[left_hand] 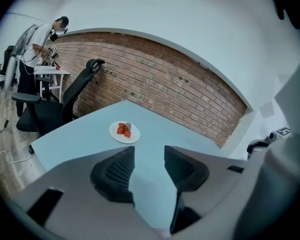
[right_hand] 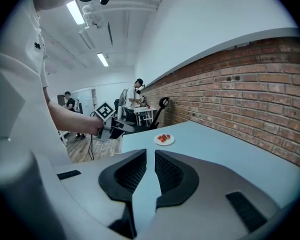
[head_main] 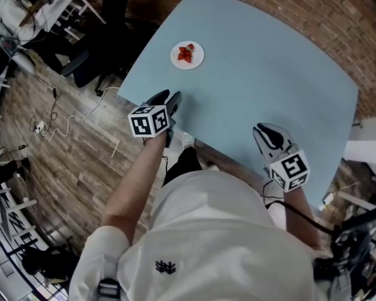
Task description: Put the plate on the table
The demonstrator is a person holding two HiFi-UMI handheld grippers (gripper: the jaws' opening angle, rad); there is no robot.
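A small white plate (head_main: 187, 55) with red strawberries rests on the light blue table (head_main: 269, 74), near its far left corner. It also shows in the left gripper view, plate (left_hand: 124, 132), and in the right gripper view, plate (right_hand: 164, 139). My left gripper (head_main: 169, 96) hovers at the table's near left edge, well short of the plate, jaws apart and empty (left_hand: 149, 156). My right gripper (head_main: 267, 130) is over the near edge further right, its jaws (right_hand: 150, 160) almost together with nothing between them. The left gripper (right_hand: 112, 126) is visible from the right one.
A black office chair (left_hand: 65, 99) stands off the table's left corner. Cables (head_main: 56, 124) lie on the wooden floor. A brick wall (left_hand: 180, 84) runs behind the table. A person stands at a white desk (left_hand: 50, 71) far left.
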